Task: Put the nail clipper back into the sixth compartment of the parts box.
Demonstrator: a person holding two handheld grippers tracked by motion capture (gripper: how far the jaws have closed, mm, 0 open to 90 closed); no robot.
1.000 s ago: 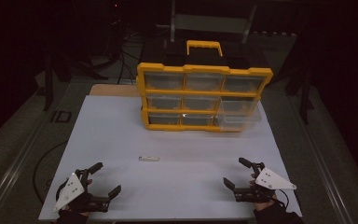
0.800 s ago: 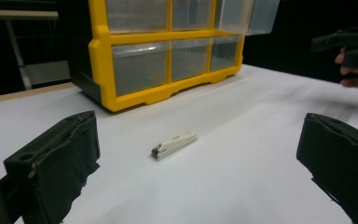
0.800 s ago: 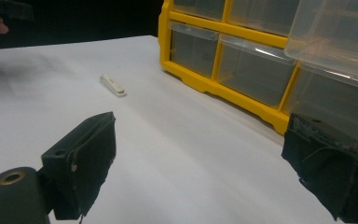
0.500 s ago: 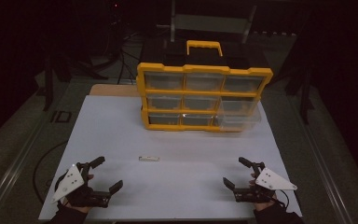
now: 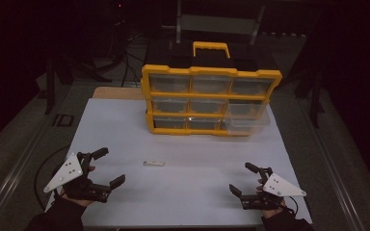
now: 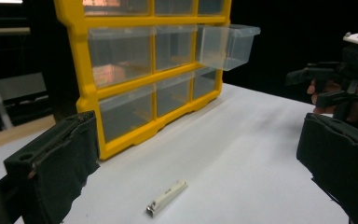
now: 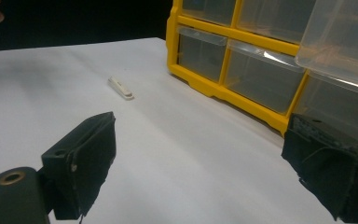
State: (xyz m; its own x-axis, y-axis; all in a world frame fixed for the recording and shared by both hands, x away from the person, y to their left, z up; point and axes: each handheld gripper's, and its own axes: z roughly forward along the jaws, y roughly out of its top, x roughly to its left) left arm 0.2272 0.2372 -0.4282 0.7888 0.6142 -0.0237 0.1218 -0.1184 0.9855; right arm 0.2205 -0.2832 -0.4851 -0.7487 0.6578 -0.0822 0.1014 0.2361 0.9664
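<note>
A yellow organizer [image 5: 211,101] with clear drawers stands at the far side of the white table [image 5: 183,187]; its middle-right drawer [image 5: 248,117] is pulled out. A small white clipper [image 5: 154,164] lies flat on the table, in front of the organizer and apart from it. The left gripper [image 5: 105,168] and right gripper [image 5: 243,179] rest near the table's near corners, both with jaws spread wide and empty.

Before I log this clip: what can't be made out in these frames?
- Small white item: too small in the high view, no markings legible in the left gripper view; identity unclear.
- Drawer contents of the organizer: dim, glare on clear fronts.
- Pulled-out drawer: cut off by the right gripper view's edge.
- Surroundings beyond the table: dark.
</note>
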